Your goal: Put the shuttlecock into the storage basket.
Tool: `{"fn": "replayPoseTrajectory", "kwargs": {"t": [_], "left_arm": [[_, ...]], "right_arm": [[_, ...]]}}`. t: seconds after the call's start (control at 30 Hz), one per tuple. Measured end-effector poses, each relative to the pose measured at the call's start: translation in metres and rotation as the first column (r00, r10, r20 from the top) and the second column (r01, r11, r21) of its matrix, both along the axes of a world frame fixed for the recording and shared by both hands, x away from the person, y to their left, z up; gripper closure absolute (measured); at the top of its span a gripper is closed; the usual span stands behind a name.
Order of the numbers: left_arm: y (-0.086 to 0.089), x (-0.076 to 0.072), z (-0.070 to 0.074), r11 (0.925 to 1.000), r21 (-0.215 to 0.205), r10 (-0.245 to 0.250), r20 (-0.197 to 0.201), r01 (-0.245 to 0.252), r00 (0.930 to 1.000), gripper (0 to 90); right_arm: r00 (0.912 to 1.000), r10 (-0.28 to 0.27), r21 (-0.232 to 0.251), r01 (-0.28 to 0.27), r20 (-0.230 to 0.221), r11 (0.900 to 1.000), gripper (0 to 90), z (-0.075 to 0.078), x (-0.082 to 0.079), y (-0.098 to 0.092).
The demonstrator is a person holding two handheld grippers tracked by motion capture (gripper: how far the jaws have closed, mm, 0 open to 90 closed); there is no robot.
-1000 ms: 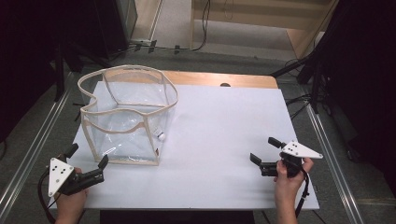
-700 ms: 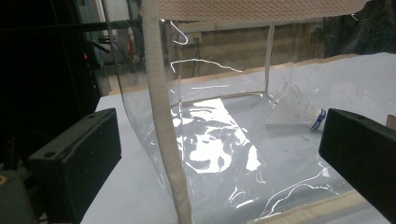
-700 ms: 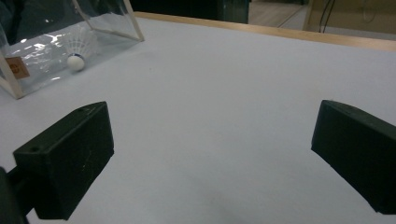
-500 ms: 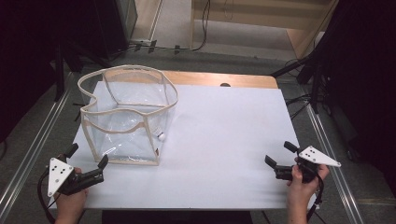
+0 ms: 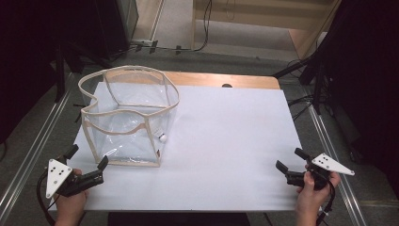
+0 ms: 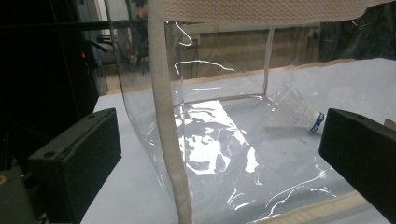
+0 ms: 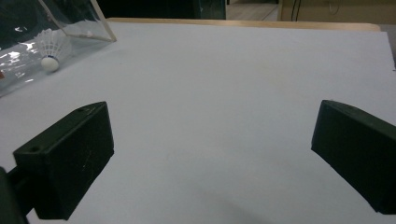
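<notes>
A clear plastic bag (image 5: 129,117) with beige cloth trim stands open on the left of the white table (image 5: 226,136). A white shuttlecock (image 5: 162,138) lies inside it, low against its right wall. My left gripper (image 5: 87,157) is open at the table's front left corner, just short of the bag's near bottom edge. In the left gripper view its jaws frame the bag's beige corner seam (image 6: 170,140), with the shuttlecock (image 6: 314,120) behind the plastic. My right gripper (image 5: 291,160) is open and empty at the front right. The right gripper view has the shuttlecock (image 7: 50,50) far ahead to the left.
A wooden strip (image 5: 221,80) runs along the table's far edge. Metal rails (image 5: 28,155) flank the table on both sides, with cables and dark stands on the floor behind. The white surface between bag and right gripper is bare.
My right gripper has drawn back to the right and toward the table's near right corner, still open. The left gripper and the bag have stayed put.
</notes>
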State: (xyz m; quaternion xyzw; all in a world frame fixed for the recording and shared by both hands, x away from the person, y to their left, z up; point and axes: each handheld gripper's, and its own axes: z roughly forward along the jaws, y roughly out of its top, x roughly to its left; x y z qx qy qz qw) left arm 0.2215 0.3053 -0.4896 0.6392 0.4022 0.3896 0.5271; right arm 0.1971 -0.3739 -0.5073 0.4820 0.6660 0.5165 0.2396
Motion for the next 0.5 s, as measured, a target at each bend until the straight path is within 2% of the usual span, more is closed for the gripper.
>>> {"fn": "replayPoseTrajectory", "kwargs": {"t": [0.5], "left_arm": [[-0.0004, 0.0004, 0.0001, 1.0, 0.0, -0.001, -0.004, 0.001, 1.0, 0.0]], "right_arm": [[0.9999, -0.01, 0.029, 0.01, 0.012, 1.0, 0.0, -0.0031, -0.0036, -0.0085]]}}
